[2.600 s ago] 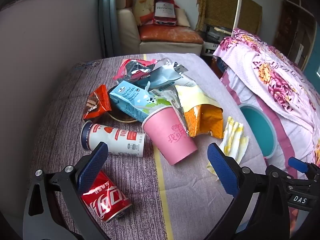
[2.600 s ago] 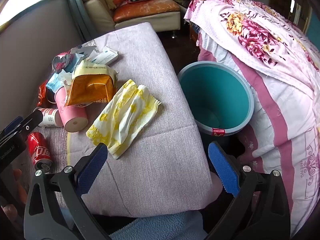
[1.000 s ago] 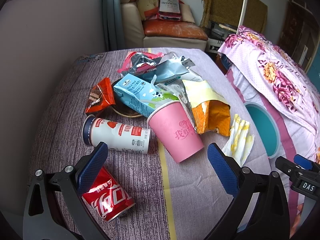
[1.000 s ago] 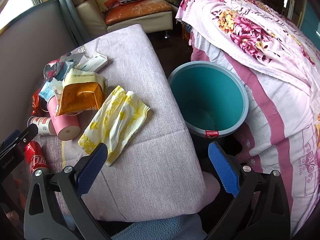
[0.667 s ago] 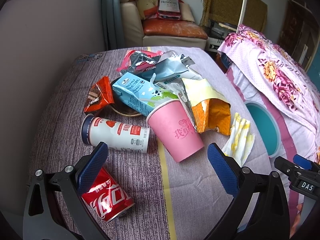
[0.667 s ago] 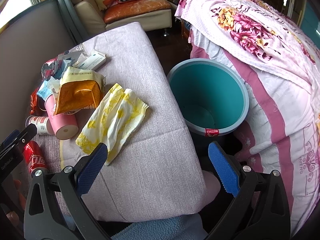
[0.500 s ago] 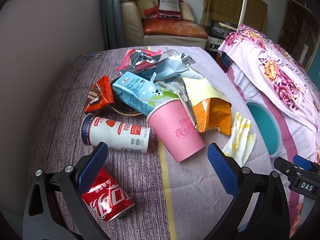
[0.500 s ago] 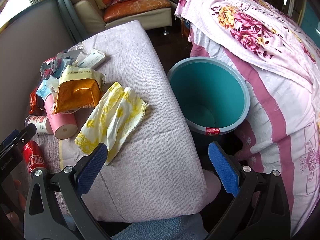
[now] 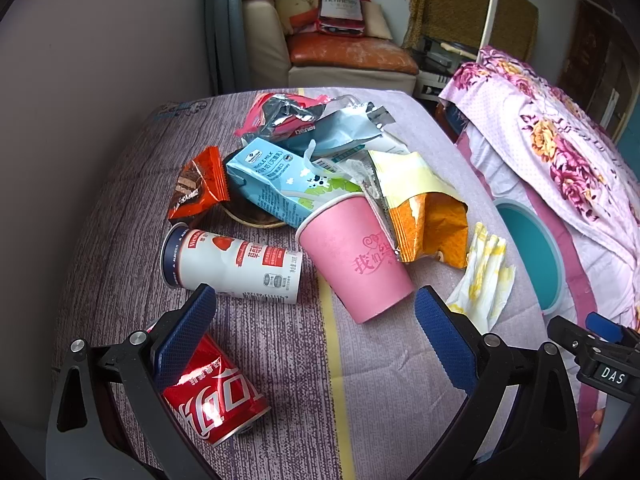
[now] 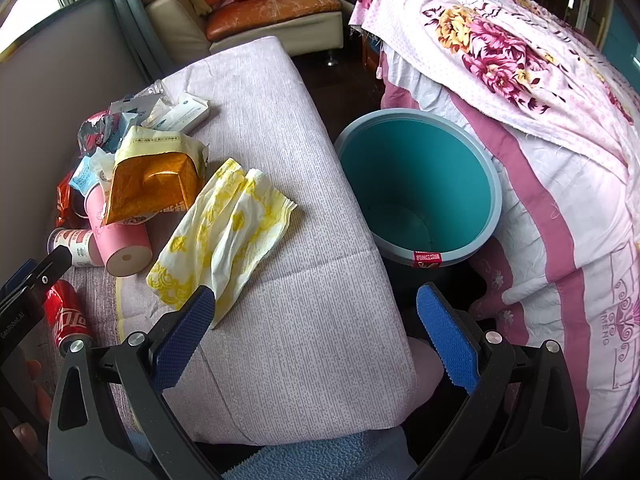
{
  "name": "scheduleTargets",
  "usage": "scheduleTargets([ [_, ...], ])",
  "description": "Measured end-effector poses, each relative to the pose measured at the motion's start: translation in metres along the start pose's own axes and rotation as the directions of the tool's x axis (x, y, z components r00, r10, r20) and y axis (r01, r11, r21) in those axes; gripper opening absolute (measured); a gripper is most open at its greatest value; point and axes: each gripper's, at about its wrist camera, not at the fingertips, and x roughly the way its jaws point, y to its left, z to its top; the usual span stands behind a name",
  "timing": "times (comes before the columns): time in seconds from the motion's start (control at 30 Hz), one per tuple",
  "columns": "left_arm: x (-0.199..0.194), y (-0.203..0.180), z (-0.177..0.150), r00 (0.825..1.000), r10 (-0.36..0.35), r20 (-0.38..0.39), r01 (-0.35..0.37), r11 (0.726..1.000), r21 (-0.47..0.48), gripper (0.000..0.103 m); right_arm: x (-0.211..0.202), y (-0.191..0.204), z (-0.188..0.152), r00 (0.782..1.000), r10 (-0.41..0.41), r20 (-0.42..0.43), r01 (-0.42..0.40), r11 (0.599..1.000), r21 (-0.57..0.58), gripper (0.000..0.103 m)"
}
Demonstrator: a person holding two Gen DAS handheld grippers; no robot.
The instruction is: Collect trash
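Trash lies on a purple-clothed table: a red cola can, a white can, a pink paper cup, a blue milk carton, an orange snack bag, a red wrapper, foil bags and a yellow-white napkin. A teal bin stands beside the table. My left gripper is open and empty above the cans. My right gripper is open and empty over the table's near right edge, with the napkin by its left finger.
A bed with a pink flowered cover lies right of the bin. A beige sofa with an orange cushion stands at the back. A grey wall runs along the table's left side.
Both grippers have drifted slightly and stayed open. The trash has not moved on the table.
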Motion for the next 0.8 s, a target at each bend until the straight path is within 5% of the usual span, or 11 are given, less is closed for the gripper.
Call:
scheduleTargets([
  [0.6, 0.001, 0.004, 0.002, 1.000, 0.009, -0.005, -0.009, 1.000, 0.002, 0.100, -0.002, 0.000, -0.001, 1.000, 0.013, -0.001, -0.013, 1.000, 0.007, 0.097],
  [0.8, 0.000, 0.036, 0.007, 0.999, 0.011, -0.039, -0.014, 0.998, -0.064, 0.100, -0.007, -0.002, 0.001, 1.000, 0.026, 0.007, -0.027, 1.000, 0.015, 0.097],
])
